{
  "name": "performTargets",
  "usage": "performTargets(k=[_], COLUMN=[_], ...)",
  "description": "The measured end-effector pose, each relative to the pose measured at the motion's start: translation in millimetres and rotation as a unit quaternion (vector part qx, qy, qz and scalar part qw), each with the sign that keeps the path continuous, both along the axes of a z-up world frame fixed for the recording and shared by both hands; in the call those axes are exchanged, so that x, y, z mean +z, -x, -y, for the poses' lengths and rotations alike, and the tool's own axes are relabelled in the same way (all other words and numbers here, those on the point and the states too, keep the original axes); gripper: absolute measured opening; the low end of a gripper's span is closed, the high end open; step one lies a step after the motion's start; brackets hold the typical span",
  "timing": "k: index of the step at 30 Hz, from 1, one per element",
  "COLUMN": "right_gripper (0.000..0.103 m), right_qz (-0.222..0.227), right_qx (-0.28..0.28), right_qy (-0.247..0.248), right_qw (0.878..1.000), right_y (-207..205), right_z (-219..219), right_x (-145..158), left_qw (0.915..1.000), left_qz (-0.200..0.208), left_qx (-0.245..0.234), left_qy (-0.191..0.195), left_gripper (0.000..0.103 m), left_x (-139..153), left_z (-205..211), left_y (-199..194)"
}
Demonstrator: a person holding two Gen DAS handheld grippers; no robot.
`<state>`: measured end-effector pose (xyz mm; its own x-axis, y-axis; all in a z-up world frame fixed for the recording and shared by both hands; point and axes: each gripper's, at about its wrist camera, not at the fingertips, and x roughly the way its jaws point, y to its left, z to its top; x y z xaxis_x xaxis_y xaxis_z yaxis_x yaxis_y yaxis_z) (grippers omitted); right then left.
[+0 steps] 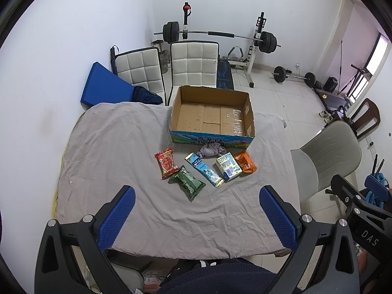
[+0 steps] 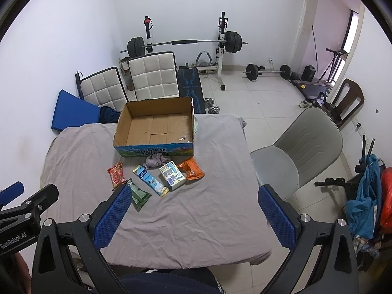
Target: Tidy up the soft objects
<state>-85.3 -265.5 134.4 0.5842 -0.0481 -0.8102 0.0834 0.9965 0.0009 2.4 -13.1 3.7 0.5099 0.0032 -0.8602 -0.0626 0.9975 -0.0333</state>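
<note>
Both the left gripper (image 1: 197,216) and right gripper (image 2: 194,216) are hovering with jaws wide and empty over the cloth-covered counter (image 1: 117,147), the snack packets (image 1: 188,186) lying beyond, before the cardboard box (image 1: 212,139).

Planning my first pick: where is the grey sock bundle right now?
In both views the grey sock bundle lies on the sheet against the cardboard box front wall, behind the blue-white carton.

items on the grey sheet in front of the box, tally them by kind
Crinkly snack packets: 3 (red, green, orange)
Printed cartons: 2 (long blue, squat white-and-blue)
Crumpled grey cloth: 1
Total: 6
</note>
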Motion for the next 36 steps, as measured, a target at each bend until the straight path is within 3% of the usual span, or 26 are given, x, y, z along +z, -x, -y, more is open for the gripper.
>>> performTargets(k=[36], right_gripper=[0.103], right_qz=[0.000], right_qx=[0.001], right_qy=[0.002], right_qw=[1.000], right_y=[5.6], right_z=[-0.8], right_x=[5.6], left_qw=[0.9999], left_qz=[0.000], left_qx=[0.007], left_qy=[0.009], left_gripper=[0.103], left_x=[3.8], left_z=[-4.8], left_y=[0.9])
